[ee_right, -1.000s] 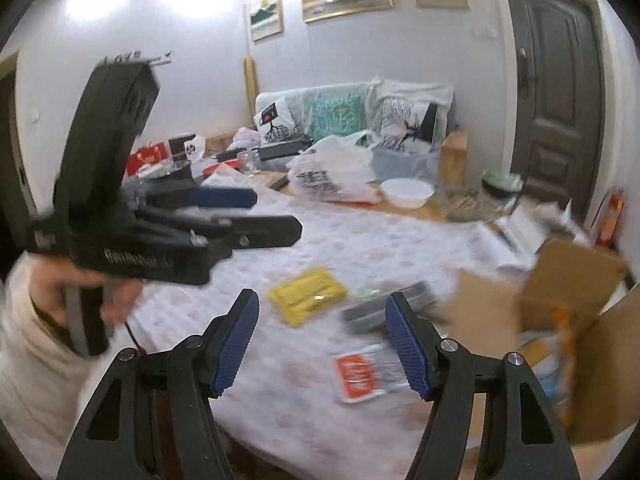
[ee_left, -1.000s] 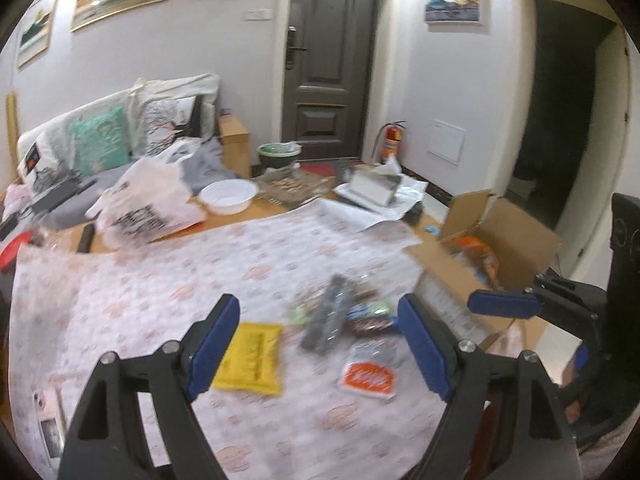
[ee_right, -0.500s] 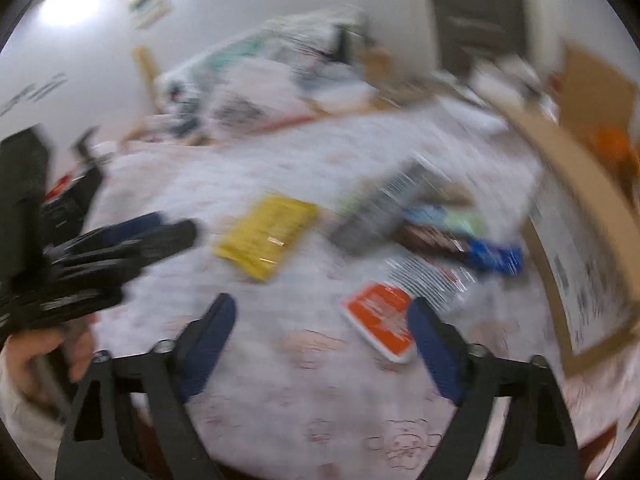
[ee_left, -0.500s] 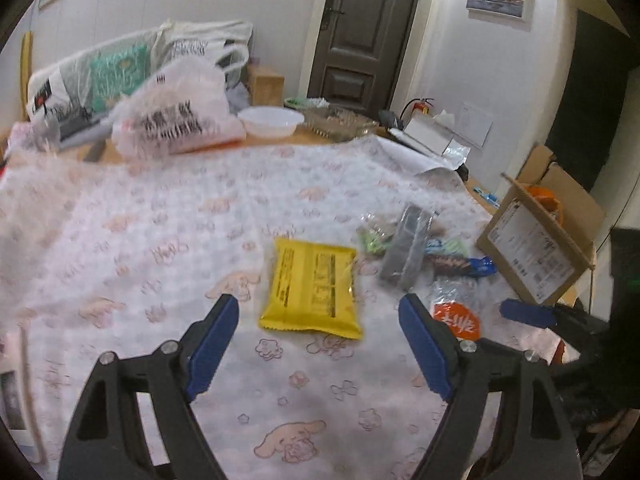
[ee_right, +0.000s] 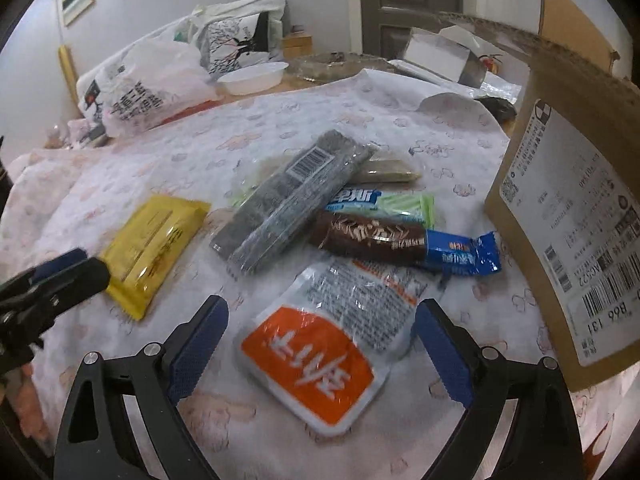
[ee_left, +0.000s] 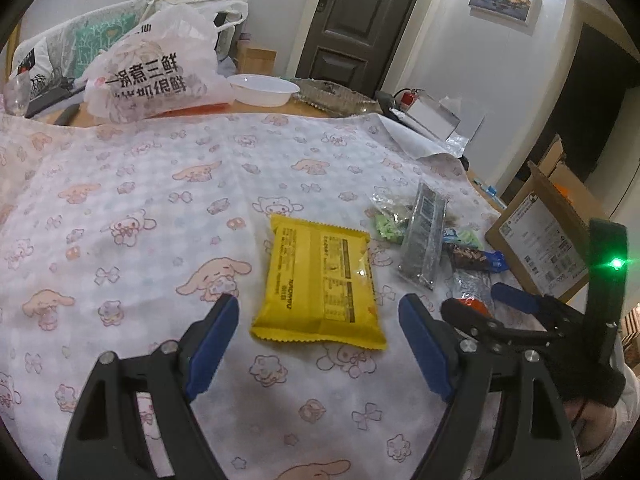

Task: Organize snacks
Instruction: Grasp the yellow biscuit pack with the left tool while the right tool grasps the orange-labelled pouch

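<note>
Several snack packets lie on the cartoon-print tablecloth [ee_left: 160, 200]. The yellow packet [ee_left: 320, 280] lies flat just ahead of my left gripper [ee_left: 318, 312], which is open, pads clear of it. My right gripper [ee_right: 322, 312] hovers over the orange-and-white packet [ee_right: 320, 356]; its jaws are opening, with the packet between them and untouched. Beyond lie a brown-and-blue bar [ee_right: 400, 244], a green wafer pack [ee_right: 384, 204] and a long grey pack [ee_right: 292, 200]. An open cardboard box [ee_right: 568, 200] stands at the right edge.
A white plastic bag [ee_left: 152, 80], a white bowl [ee_left: 262, 88] and a glass tray [ee_left: 336, 94] sit at the table's far side. A person's hand [ee_right: 28, 400] holds the left gripper at the lower left. Behind are a sofa and a dark door.
Both grippers have dropped toward the table and tilted down. The left now frames the yellow packet, the right the orange-and-white one. The right jaws have spread wider.
</note>
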### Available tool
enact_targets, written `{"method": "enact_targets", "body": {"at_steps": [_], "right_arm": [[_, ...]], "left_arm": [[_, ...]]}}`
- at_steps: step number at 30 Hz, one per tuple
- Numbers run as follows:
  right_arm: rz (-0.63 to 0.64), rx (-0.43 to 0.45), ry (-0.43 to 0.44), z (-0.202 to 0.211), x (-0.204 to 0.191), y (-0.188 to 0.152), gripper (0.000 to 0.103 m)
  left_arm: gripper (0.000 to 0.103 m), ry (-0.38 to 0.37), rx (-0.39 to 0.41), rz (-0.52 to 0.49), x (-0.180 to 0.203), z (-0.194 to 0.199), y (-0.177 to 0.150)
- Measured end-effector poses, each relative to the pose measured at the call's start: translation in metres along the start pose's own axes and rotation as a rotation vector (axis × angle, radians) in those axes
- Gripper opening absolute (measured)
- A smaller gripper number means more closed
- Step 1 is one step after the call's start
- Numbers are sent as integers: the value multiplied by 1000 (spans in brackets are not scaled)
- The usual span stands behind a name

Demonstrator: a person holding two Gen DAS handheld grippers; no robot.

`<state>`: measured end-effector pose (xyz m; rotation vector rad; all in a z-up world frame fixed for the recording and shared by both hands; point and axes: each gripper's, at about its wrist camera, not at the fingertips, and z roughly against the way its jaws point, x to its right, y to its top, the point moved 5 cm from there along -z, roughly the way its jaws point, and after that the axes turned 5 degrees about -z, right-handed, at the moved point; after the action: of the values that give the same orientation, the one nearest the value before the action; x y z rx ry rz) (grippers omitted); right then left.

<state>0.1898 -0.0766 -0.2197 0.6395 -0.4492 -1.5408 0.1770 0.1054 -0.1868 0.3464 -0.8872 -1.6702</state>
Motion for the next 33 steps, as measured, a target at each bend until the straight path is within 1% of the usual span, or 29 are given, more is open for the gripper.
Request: {"method": "enact_targets", "body": {"at_steps": [2,5,7,11,14,16,17,18,19,21,24,26,27,28,31,33], "right_arm": [[-4,3,12,-3,0,5,95],[9,-13,-9,-9,2,8,94],[22,-16,-22,-9,6,8,89],[86,-3,-43,-3,13,1,81],[107,-6,-28,5,18,-5,68],[128,-1,-19,11,20,-8,52],[154,-3,10,16,20,-11,50],[179,-1,13,19,19,-13,46],[218,-2,13,22,17,-17,45],[237,-6,6,27,18,-22,45],[219,-21,0,33,23,-27,45],[189,-28,-4,34,25,-27,53],[169,-28,3,34,25,-27,66],[145,-28,14,33,26,-27,76],[96,-35,35,28,25,-23,76],[103,-45,25,21,20,-22,77]], "left_arm": [[80,-5,2,-2,0,1,1],[80,-6,3,1,0,1,0],[80,-9,5,1,0,2,0],[80,-9,9,-1,0,4,0],[80,-12,13,-4,1,6,0],[80,-14,17,-8,3,8,0],[80,-15,18,-10,4,8,0],[80,-16,18,-12,5,8,0],[80,-15,17,-14,6,8,0],[80,-16,16,-15,7,9,0],[80,-19,21,-19,9,11,1],[80,-20,24,-20,10,12,1],[80,-21,25,-21,11,13,1],[80,-22,25,-23,12,13,0],[80,-21,25,-24,12,13,0],[80,-20,26,-21,12,14,0]]}}
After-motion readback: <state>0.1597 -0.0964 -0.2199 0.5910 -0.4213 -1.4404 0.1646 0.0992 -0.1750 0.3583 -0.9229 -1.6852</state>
